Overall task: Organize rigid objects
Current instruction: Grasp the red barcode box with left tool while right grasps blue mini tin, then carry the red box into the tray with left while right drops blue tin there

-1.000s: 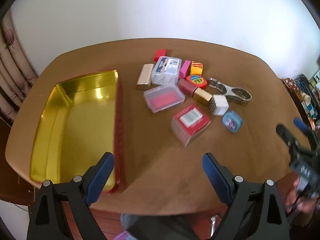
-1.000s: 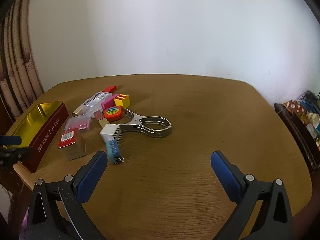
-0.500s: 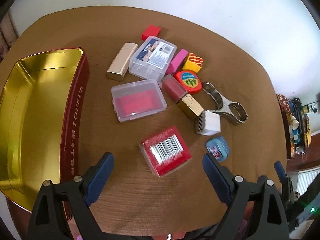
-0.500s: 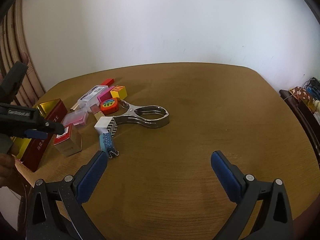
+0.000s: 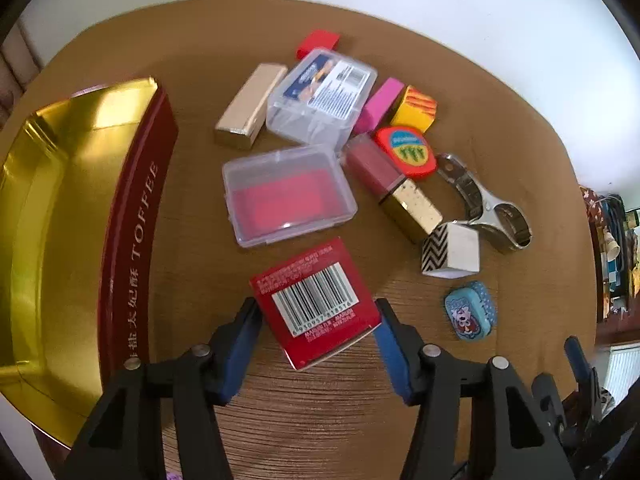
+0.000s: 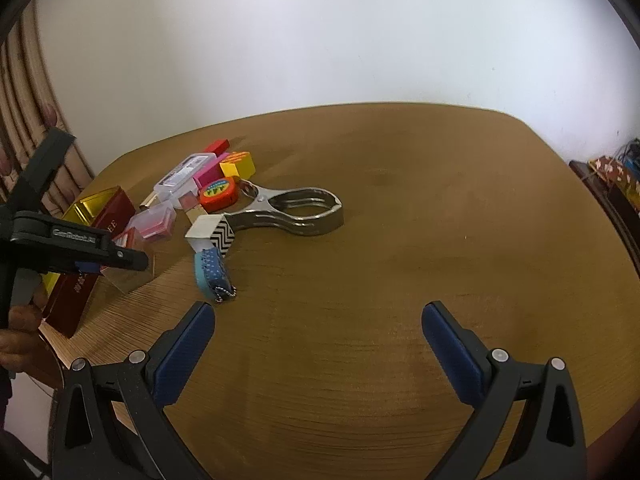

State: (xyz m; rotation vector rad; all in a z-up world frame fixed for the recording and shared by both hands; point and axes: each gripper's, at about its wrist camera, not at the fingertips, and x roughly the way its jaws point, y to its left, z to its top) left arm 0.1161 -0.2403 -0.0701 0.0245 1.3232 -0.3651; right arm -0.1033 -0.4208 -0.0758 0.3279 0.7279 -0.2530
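A red box with a barcode [image 5: 308,280] lies on the brown table [image 5: 328,408], just right of the open gold-lined red toffee tin [image 5: 136,220]. My left gripper [image 5: 316,312] points down over it with the jaws closing; the blue pads [image 5: 240,344] meet the box's two sides. In the right wrist view the left gripper [image 6: 120,256] hangs over the same box [image 6: 130,278] beside the tin [image 6: 114,210]. My right gripper [image 6: 318,320] stands open over bare table, with nothing between its fingers.
Beyond the red box lie a clear case with a red insert [image 5: 286,192], a labelled clear case [image 5: 324,96], a gold bar [image 5: 250,106], a maroon and gold block [image 5: 392,188], a tape measure [image 5: 406,152], a zigzag cube [image 5: 450,254], a metal clamp [image 6: 288,210] and a blue keychain case [image 6: 210,272].
My left gripper has come forward and down over the objects, tipping downward, and its jaws have narrowed around the red box. The right gripper has barely moved.
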